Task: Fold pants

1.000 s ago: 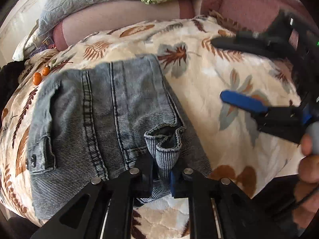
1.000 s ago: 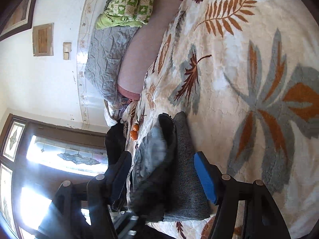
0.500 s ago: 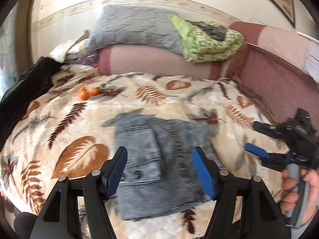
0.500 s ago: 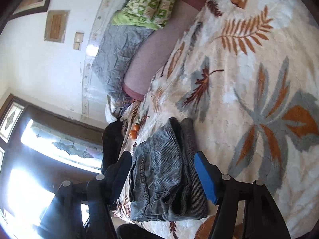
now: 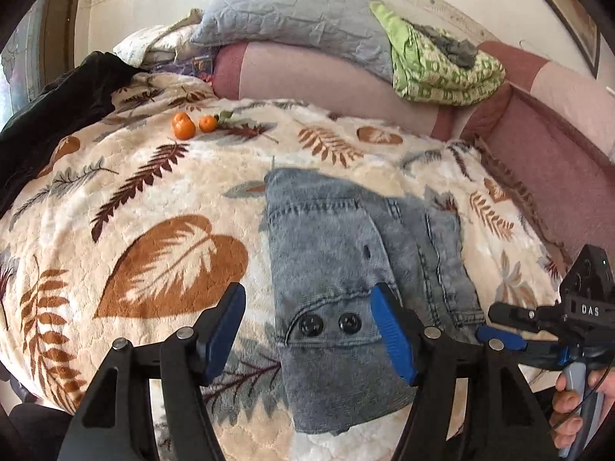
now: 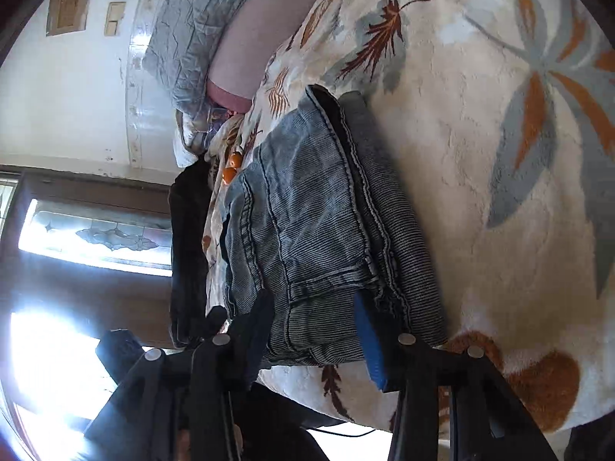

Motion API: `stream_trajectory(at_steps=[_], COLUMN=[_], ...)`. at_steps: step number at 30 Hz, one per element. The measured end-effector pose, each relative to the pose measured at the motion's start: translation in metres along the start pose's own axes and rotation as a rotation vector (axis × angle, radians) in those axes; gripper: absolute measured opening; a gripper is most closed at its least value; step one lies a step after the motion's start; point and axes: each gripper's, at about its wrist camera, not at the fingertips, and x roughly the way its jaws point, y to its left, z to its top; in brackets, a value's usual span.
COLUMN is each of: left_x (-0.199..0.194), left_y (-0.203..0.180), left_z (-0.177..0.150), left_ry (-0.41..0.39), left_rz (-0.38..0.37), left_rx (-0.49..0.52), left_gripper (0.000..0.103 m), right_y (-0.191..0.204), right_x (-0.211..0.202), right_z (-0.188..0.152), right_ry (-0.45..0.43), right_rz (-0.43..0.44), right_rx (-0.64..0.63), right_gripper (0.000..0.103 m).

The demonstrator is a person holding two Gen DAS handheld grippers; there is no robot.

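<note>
A cream plush blanket with brown and grey leaf prints covers a bed. On it lie faded blue denim pants, folded into a compact stack. The left gripper hangs spread wide above the stack's near edge, grasping nothing. The right gripper, also spread and empty, sits at the stack's near end.

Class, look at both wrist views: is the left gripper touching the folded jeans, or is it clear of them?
Cannot tell. In the left wrist view the left gripper is wide open, holding nothing; its right finger overlaps the folded jeans, but neither view shows contact or a gap.
</note>
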Motion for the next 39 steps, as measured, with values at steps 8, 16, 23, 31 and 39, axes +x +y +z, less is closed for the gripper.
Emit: stream_trajectory(at_steps=[8, 16, 23, 31, 39], left_x=[0.048, 0.047, 0.045, 0.044, 0.044], left_y=[0.022, 0.025, 0.024, 0.023, 0.023], left_z=[-0.017, -0.017, -0.018, -0.02, -0.02], left_ry=[0.129, 0.135, 0.125, 0.122, 0.121], left_rz=[-0.01, -0.036, -0.027, -0.022, -0.022], left_rx=[-0.088, -0.084, -0.078, -0.082, -0.091], left_gripper=[0.082, 0.082, 0.082, 0.082, 0.082], right_y=[0.021, 0.016, 0.001, 0.001, 0.039], right_x=[0.011, 0.013, 0.016, 0.01, 0.006], right_z=[-0.027, -0.016, -0.012, -0.012, -0.014], right_ry=[0.007, -0.051, -0.069, -0.068, -0.12], right_rz=[0.004, -0.059, -0.041, -0.144, -0.238], right_rx=[0.059, 0.126, 0.203, 0.129, -0.046], right_gripper=[0.061, 0.062, 0.061, 0.015, 0.006])
